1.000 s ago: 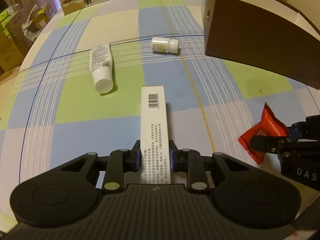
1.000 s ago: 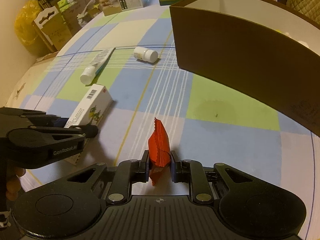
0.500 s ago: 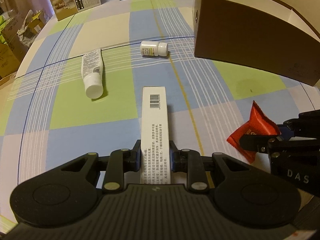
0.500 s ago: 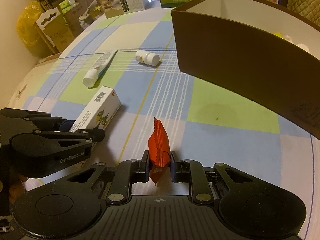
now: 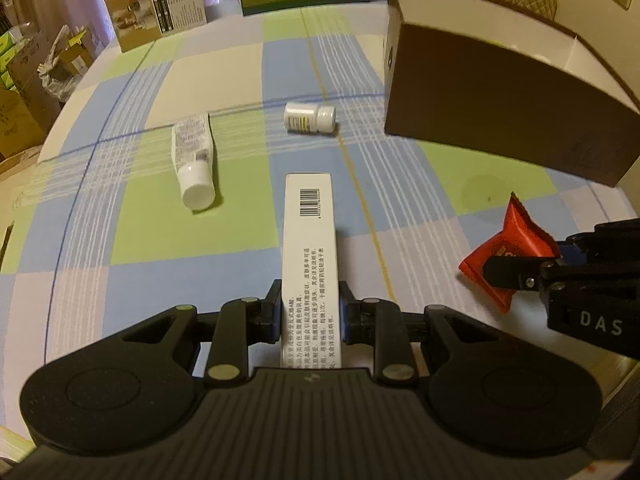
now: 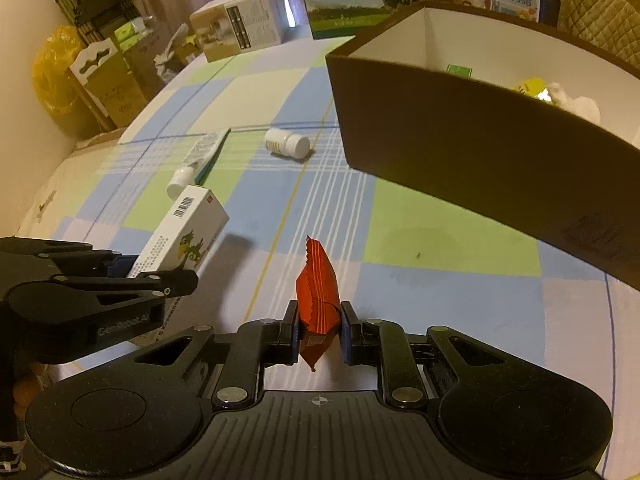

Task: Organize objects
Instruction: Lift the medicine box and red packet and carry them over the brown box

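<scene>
Raised: clamped carton (image 5: 310, 256), crinkled sachet (image 6: 318, 300)

Left black two-finger gripper (image 5: 310, 312) raised above the table, jaws clamped on a long white printed carton (image 5: 308, 256), right black two-finger gripper (image 6: 319, 332) beside it, jaws pinching a red crinkle-edged foil packet (image 6: 318, 300)

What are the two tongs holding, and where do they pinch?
The left tongs pinch the white box by its long sides near one end. The right tongs pinch the red packet by its flat faces near the lower end.
</scene>
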The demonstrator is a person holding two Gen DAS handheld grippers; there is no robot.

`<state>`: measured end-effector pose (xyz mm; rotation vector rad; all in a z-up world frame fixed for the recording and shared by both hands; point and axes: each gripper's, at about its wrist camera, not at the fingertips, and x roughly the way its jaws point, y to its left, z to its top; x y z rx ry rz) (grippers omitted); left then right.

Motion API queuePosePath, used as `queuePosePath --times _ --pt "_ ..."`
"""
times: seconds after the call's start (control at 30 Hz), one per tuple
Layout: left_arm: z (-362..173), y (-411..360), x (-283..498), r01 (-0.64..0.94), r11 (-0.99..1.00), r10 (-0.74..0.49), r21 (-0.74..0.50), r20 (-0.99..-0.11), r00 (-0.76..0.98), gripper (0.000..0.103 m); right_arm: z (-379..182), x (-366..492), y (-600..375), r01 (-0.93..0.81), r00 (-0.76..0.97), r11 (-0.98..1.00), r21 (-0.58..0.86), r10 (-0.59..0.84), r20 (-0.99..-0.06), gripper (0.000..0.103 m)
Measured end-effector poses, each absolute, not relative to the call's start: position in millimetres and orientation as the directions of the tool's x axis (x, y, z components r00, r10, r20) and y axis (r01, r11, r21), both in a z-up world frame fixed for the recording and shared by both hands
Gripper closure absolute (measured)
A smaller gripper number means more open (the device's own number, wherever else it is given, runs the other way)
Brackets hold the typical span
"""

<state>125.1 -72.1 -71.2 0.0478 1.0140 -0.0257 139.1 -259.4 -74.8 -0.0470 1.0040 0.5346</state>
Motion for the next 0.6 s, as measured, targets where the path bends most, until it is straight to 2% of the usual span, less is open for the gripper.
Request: queuePosePath --times 0.37,0.6 --pt "-33.1 -77.1 135.3 0.037 0.999 -0.009 0.015 -0.811 0.585 0.081 -40.8 139.4 -274.6 -0.425 0.512 0.882 0.204 0.421 -0.749 0.087" --pt "2.1 -103.7 158.1 0.095 0.995 -0.045 0.021 -0.766 0.641 0.081 5.9 151.0 -297.9 -0.353 0.651 0.918 0.18 0.379 -0.658 0.088"
